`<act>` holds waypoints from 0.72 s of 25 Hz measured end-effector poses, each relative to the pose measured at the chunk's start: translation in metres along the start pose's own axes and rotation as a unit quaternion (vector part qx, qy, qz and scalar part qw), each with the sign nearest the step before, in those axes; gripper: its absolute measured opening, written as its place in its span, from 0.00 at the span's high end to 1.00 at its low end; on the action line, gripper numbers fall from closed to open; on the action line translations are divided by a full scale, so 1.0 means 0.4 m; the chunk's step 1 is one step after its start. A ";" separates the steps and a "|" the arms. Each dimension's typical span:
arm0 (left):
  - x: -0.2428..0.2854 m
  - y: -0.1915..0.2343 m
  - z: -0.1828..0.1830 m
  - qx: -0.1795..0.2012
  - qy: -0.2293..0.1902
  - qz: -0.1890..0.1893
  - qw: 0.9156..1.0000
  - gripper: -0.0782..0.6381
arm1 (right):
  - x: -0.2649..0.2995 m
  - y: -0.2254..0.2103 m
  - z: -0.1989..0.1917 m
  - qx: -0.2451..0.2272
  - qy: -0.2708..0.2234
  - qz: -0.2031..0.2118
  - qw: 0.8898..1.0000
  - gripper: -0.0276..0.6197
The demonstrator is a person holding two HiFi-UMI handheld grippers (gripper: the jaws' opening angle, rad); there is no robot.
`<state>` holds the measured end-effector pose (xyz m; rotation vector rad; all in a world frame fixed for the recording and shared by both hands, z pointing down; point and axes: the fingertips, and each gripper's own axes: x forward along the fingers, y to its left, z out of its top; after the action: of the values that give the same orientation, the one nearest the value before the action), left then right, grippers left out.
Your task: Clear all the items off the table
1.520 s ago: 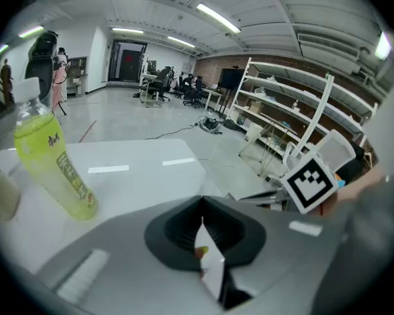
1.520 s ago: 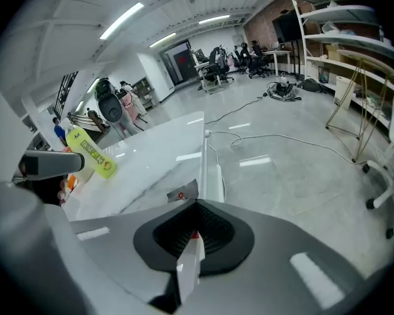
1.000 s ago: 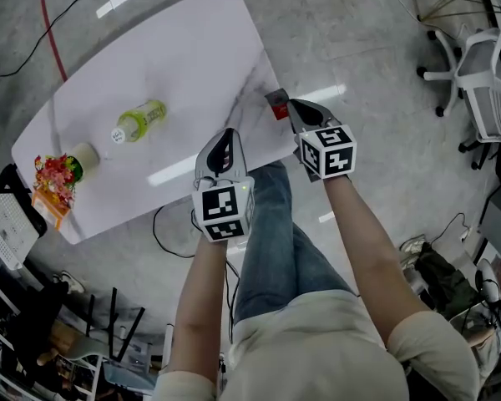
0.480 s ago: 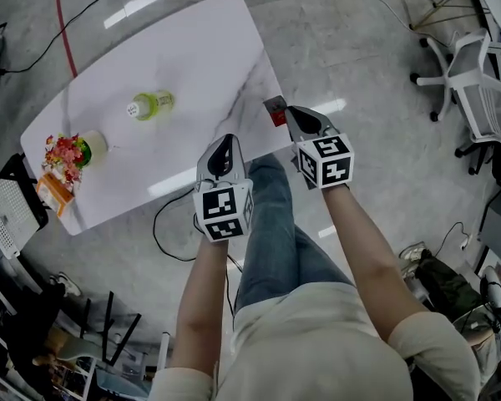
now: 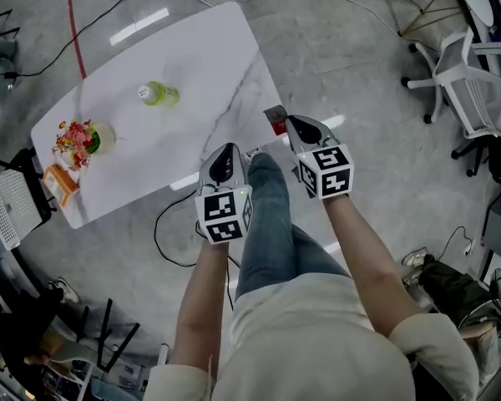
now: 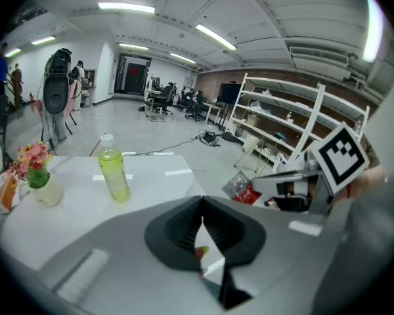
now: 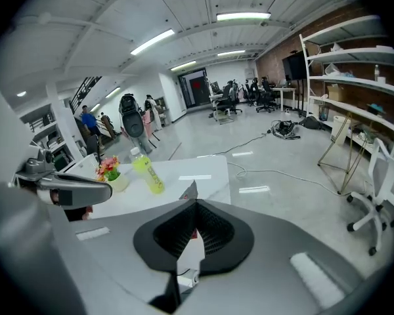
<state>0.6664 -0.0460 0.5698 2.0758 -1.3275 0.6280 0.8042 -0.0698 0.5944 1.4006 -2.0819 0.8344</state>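
1. Our right gripper (image 5: 294, 124) has its jaws pressed together on a thin red packet (image 5: 275, 120). It's pinched by one edge, so it hangs off the tips right at the tabletop's (image 5: 192, 65) near right corner. It looks lifted off the surface, so we'd call that item mid-clear.
2. Our left gripper (image 5: 225, 152) is squeezed closed with nothing in it, hovering near the right one over the near edge. It's probably parked because one gripper is plenty for a flimsy packet.
3. Left to clear:
   - The bottle (image 5: 156, 93) stands upright around the middle, toward the far edge.
   - The flower vase (image 5: 85, 137) sits by the left end.
   - The orange pack (image 5: 58, 184) is at the left corner, just beside the vase.
4. All three sit well apart from us, so we reckon the next pickups need a long reach or a walk round. The vase looks like the tippy one.
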 end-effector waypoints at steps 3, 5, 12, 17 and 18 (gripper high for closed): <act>-0.045 -0.021 -0.007 0.004 -0.004 0.000 1.000 0.88 | -0.051 0.018 -0.016 0.000 -0.004 -0.001 1.000 0.96; -0.079 -0.034 -0.011 0.002 -0.008 0.001 1.000 0.88 | -0.086 0.031 -0.028 0.001 -0.007 -0.004 1.000 0.96; -0.196 -0.073 -0.028 0.006 -0.022 0.003 1.000 0.88 | -0.206 0.076 -0.058 0.002 -0.023 -0.009 1.000 0.96; -0.289 -0.099 -0.043 0.005 -0.037 0.008 0.999 0.88 | -0.297 0.107 -0.059 -0.004 -0.047 -0.009 0.999 0.96; -0.308 -0.104 -0.048 0.005 -0.038 0.008 0.999 0.88 | -0.316 0.115 -0.060 -0.005 -0.051 -0.008 0.999 0.96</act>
<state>0.6551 0.0598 0.4924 2.1176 -1.3884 0.5678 0.8072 0.0404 0.5141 1.4804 -2.1452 0.7589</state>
